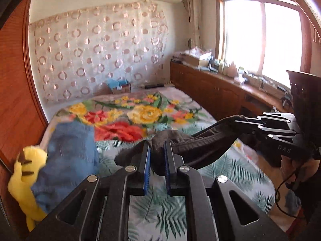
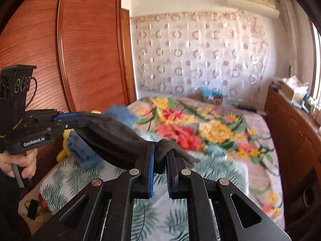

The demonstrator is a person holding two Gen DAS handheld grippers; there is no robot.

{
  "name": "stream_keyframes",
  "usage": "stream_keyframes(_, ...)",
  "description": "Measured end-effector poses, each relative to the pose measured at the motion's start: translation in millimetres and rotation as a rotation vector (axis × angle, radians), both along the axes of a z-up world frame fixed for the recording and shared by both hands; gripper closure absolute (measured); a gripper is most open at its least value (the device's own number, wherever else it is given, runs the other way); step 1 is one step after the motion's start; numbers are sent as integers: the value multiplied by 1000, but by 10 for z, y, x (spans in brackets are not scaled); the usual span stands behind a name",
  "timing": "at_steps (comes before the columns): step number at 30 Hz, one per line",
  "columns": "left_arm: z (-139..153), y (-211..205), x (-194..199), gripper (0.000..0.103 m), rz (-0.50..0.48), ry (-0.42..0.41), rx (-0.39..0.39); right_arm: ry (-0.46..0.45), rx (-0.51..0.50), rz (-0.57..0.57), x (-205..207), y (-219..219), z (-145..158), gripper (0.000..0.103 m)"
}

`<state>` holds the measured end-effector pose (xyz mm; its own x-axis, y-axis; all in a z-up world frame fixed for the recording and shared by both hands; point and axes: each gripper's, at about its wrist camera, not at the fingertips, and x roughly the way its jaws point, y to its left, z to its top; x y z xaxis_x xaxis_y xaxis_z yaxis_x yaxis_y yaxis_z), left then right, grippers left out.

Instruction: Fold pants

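The dark pants [image 1: 202, 142] hang in the air above the bed [image 1: 220, 170], stretched as a band between the two tools. The left hand-held gripper [image 1: 157, 150] pinches one bunched end, the right hand-held gripper [image 2: 160, 156] clamps the other. The band's long axis runs straight from one to the other, neither hand nearer, so any laying-down probably calls for both lowering together toward the leafy sheet.

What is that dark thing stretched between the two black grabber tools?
A span of the dark pants hangs in the air between them: the left gripper and the right gripper each pinch one end above the bed. Both wrist views show it.
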<state>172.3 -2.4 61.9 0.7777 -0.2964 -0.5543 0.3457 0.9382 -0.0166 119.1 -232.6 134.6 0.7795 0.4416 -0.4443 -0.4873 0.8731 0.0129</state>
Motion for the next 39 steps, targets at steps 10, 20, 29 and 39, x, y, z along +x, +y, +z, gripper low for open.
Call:
stream_keyframes(10,-665,-60,-418,90,-37,115,4,150,-35,31,-64,47,-787,93)
stream_keyframes(20,-925,28,-919,90,-16,151,-17,194,-8,79,-460,-58,-874,93)
stream_keyframes(29,-1112,38,-1091,90,-17,188,-39,231,-39,87,-507,-81,-912,93)
stream_keyframes(39,-1005,6,-1278,90,-30,154,-31,227,-8,91,-724,-167,-936,93)
